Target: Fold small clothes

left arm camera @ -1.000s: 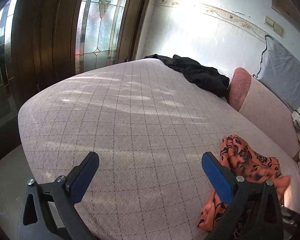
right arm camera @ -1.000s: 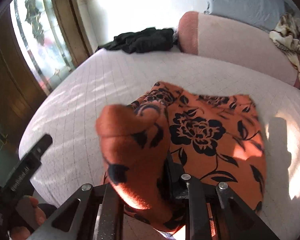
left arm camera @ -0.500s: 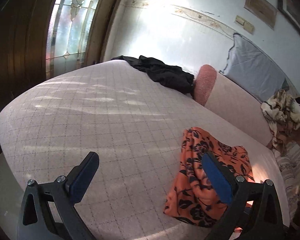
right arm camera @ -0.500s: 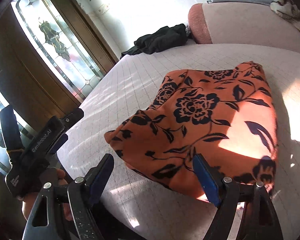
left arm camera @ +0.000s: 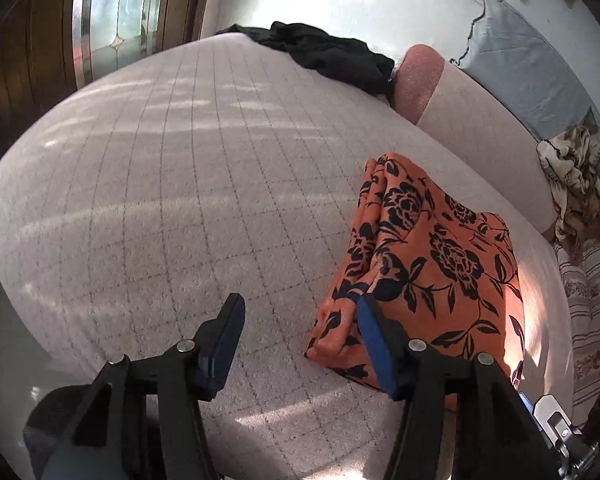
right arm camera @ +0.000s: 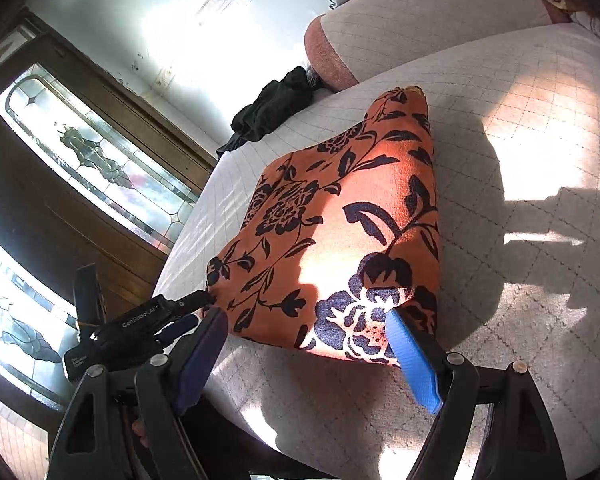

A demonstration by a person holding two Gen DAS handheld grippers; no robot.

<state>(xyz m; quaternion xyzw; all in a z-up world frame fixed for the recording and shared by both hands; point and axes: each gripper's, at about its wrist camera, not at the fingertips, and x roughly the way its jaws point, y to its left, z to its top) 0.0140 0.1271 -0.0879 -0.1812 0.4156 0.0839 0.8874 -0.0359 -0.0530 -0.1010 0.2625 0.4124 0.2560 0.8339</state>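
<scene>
Checked bed (left arm camera: 172, 184), sunlit, beside a stained-glass door (left arm camera: 112, 20). Folded orange floral cloth (left arm camera: 428, 264) lies just beyond both released jaws; left jaws have just been closing, nothing between them.

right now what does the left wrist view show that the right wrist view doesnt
Only the left wrist view: the left gripper from behind, jaws just closing, nothing between them, beside the cloth's near corner. Only the right wrist view: the right gripper, open and empty, and the left gripper seen side-on at that corner. Both: the folded orange floral cloth lying on the bed, and the black garment behind it.
</scene>
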